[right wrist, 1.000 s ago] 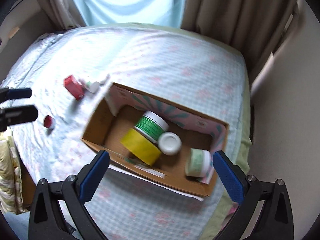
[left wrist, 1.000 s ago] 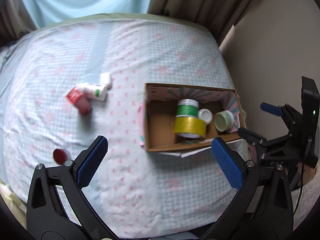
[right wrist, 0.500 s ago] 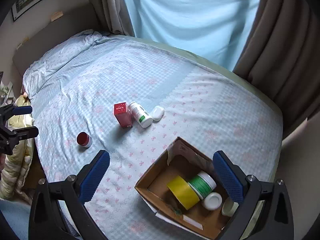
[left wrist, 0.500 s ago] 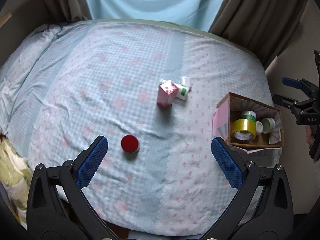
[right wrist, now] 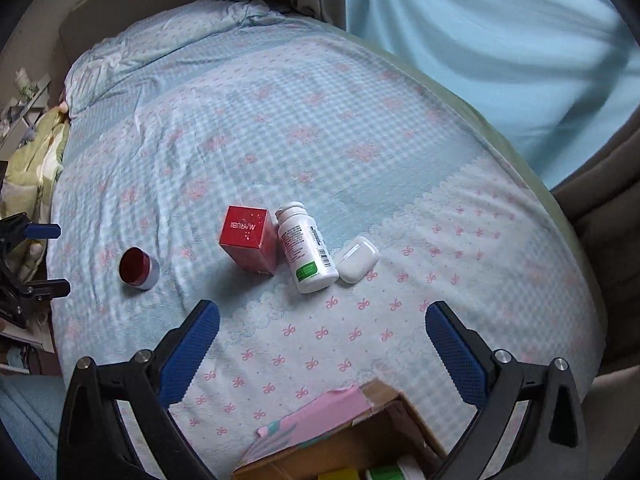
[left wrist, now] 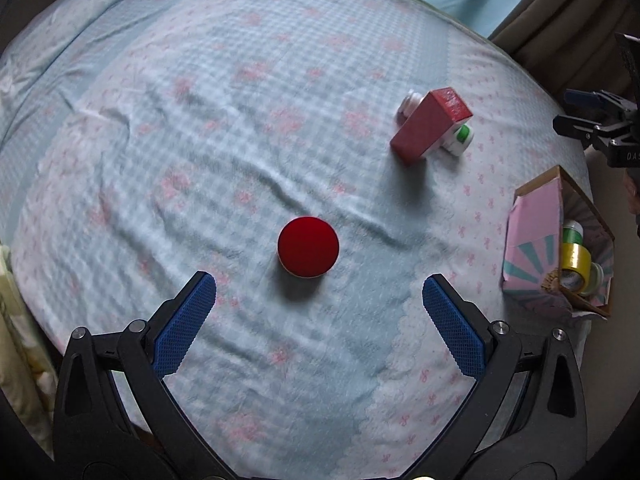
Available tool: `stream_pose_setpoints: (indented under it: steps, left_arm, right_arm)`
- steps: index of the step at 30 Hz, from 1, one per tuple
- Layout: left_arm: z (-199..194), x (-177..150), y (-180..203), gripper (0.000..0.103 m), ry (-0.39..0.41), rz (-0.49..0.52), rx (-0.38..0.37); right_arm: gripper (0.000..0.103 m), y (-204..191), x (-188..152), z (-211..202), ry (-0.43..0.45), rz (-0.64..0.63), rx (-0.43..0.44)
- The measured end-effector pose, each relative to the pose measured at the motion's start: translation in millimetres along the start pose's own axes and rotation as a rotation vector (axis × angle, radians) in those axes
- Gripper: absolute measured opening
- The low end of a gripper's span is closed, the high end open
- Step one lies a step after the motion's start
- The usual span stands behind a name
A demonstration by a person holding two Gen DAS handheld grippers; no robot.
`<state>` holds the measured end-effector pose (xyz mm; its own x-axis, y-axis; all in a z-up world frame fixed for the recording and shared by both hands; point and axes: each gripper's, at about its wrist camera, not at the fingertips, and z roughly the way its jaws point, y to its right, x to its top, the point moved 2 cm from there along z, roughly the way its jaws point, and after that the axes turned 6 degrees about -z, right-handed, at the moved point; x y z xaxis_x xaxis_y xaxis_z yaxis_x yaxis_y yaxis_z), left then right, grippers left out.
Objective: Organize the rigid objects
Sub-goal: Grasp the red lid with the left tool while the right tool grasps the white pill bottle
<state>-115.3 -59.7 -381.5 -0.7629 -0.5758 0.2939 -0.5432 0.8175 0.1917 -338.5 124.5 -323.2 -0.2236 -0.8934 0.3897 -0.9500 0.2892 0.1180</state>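
A small jar with a red lid sits on the bed just ahead of my open, empty left gripper; it also shows in the right wrist view. A red box, a white pill bottle lying on its side and a white earbud case lie together ahead of my open, empty right gripper. The red box hides most of the bottle in the left wrist view. A cardboard box holds a yellow tape roll and other items.
The bed has a blue checked cover with pink bows. A yellowish blanket hangs at its left side. Curtains stand behind. The cardboard box's near corner sits right below my right gripper.
Both grippers have swung away from the cardboard box toward the loose items. The left one has closed in on the red-lidded jar; the right now faces the box, bottle and case.
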Motion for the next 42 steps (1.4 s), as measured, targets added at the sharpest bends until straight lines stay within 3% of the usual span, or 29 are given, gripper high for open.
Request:
stream_pose_setpoints:
  steps: [6,9,14,19,21,28,32,34,42]
  left_arm:
    - [55.7,-16.3,-3.5,0.102,0.029,-0.031,0.0]
    - [80.4,-20.9,-0.6,0.097,0.015,-0.025,-0.003]
    - [103.5,-22.3,-1.5,0.088,0.013,-0.017,0.017]
    - [110.1,-13.4,-3.2,0.081,0.036,-0.008,0.029]
    - [113.4,-9.9,-3.7,0.077,0.041,0.001,0.041]
    - [118.3,-6.3,0.9,0.072,0.067,0.025,0.076]
    - [118.6,-4.8,3.4,0.06,0.086,0.042,0.095]
    - [118.1,-3.8,4.4,0.051,0.097,0.048,0.105]
    - [115.5,-3.4,4.9,0.051,0.106,0.032,0.111]
  right_arm:
    - [0.095,7.6,13.8,69.3,-0.051,-0.121,0.019]
    - [0.087,5.9,16.9,98.2,-0.071,-0.174,0.034]
    - [0.084,0.1,22.8,130.5,-0.09,-0.212,0.084]
    - [0.075,-7.9,32.9,152.1,-0.121,-0.267,0.142]
    - [0.066,-10.9,34.1,158.6,-0.151,-0.3,0.171]
    - [0.065,-11.3,44.9,174.1,-0.214,-0.333,0.199]
    - [0.048,-18.6,45.8,190.2,-0.273,-0.362,0.222]
    - [0.048,-22.9,43.8,191.8,-0.273,-0.395,0.194]
    - [0.047,-20.8,42.7,189.3,-0.262,-0.351,0.174]
